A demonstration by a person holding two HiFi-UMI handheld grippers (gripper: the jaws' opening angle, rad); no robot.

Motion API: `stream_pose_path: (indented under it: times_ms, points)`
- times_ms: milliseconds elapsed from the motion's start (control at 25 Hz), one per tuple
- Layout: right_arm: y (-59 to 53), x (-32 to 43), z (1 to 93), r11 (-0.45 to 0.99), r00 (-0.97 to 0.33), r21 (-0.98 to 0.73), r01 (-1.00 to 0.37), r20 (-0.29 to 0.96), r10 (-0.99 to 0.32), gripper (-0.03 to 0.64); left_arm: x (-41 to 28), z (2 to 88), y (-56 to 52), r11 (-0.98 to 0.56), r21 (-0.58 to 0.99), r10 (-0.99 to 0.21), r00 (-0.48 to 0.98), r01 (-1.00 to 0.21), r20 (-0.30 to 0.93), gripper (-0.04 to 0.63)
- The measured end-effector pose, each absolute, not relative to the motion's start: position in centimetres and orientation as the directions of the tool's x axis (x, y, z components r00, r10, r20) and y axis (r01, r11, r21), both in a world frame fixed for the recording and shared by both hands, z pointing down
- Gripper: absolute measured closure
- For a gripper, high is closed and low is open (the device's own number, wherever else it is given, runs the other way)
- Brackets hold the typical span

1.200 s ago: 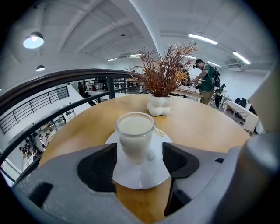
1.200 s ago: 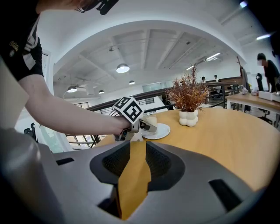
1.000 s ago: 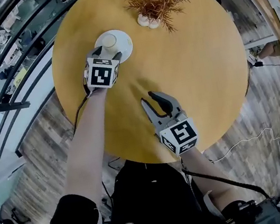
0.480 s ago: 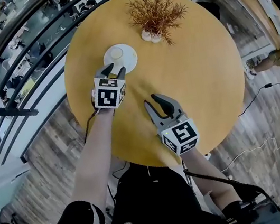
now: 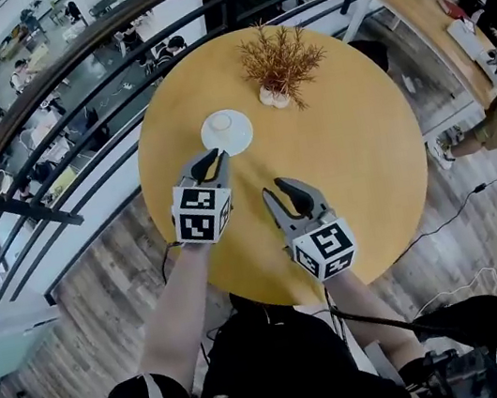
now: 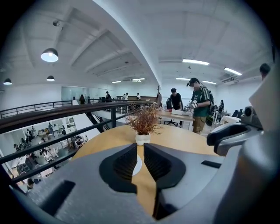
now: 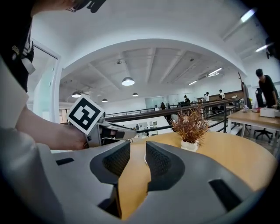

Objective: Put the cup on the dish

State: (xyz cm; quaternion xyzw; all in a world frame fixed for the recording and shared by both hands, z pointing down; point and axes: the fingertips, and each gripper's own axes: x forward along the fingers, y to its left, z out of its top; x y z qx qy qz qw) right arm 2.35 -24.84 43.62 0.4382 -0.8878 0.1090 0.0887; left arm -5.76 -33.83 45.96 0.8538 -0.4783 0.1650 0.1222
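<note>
White dish [image 6: 138, 165] half-hidden | left hand-held gripper [image 5: 208, 160] closing to slit, empty | right hand-held gripper [image 5: 277, 188] slightly apart, empty

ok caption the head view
Cup on its dish on the round table; left gripper, jaws just closing, and right gripper empty.
</note>
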Motion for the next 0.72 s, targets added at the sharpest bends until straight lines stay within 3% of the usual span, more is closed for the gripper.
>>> stream_pose_path:
  times_ms: [320, 720]
  points:
    - [-22.6, 2.8, 40.1, 0.611, -0.617, -0.099, -0.786, 0.192, -0.763, 0.508, -5.4, 40.8, -28.5, -0.513, 0.033, -0.816, 0.499, -0.858, 0.293, 0.584]
    - [-20.2, 2.4, 36.0, 0.624, -0.63, -0.087, -0.777, 0.12, -0.768, 0.508, -5.3, 36.8, -22.9, -0.533, 0.005, -0.825, 0.52, -0.846, 0.223, 0.589]
